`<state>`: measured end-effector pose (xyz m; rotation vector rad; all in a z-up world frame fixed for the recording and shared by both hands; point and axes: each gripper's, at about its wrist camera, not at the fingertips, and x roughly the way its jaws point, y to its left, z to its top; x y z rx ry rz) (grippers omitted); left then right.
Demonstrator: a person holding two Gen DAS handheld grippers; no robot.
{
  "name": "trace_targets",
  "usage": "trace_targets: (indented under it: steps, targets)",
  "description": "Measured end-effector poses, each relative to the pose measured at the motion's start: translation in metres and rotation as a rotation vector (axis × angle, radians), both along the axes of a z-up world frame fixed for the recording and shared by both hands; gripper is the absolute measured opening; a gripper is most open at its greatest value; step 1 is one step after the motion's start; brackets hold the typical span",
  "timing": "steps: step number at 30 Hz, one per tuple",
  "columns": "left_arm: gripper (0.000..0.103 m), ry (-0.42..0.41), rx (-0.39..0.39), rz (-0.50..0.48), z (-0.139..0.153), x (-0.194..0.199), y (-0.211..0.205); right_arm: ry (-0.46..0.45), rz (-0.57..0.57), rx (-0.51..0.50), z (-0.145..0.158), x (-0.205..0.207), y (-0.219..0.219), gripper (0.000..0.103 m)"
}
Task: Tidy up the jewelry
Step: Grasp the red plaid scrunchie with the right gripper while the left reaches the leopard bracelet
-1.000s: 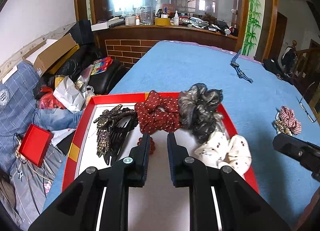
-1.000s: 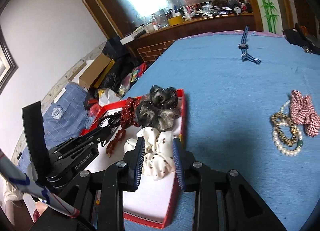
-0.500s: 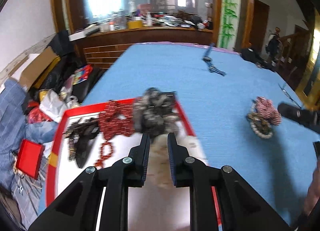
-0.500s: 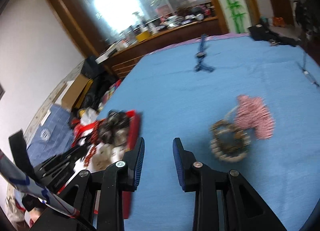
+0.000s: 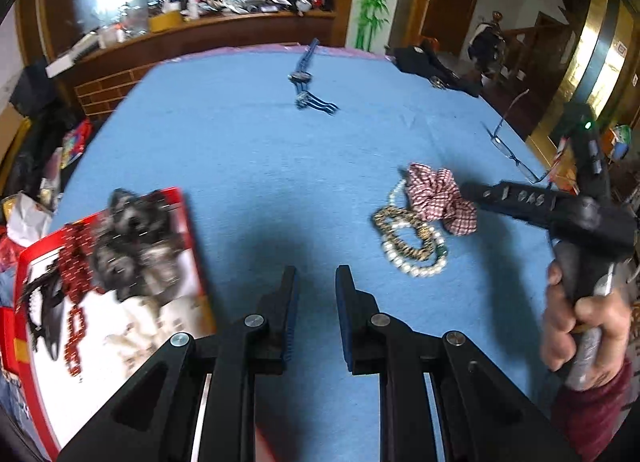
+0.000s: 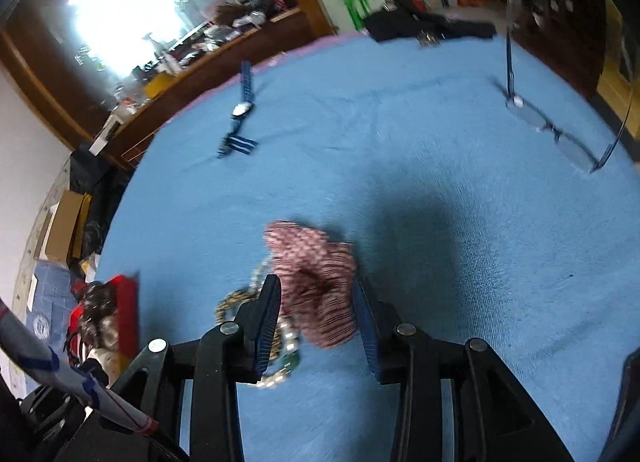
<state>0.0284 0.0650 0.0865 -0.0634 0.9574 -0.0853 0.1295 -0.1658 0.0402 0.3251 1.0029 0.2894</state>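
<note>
Right tongs (image 6: 316,314) opening, jaws astride the checked scrunchie (image 6: 316,286), pads not pressing it. Scrunchie lies on blue surface (image 6: 440,182) touching bead bracelets (image 5: 412,242). Left tongs (image 5: 316,302) narrowly spread, empty.

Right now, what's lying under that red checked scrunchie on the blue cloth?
The red checked scrunchie overlaps a pearl strand and a gold-brown beaded bracelet. Whatever else sits beneath the fabric is covered.
</note>
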Motion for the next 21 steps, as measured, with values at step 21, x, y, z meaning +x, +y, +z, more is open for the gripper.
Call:
trace_targets:
  steps: [21]
  targets:
    - [0.017,0.199,-0.086,-0.022,-0.062,0.102,-0.063,-0.095,-0.078,0.009,0.003,-0.001,-0.025,0.007]
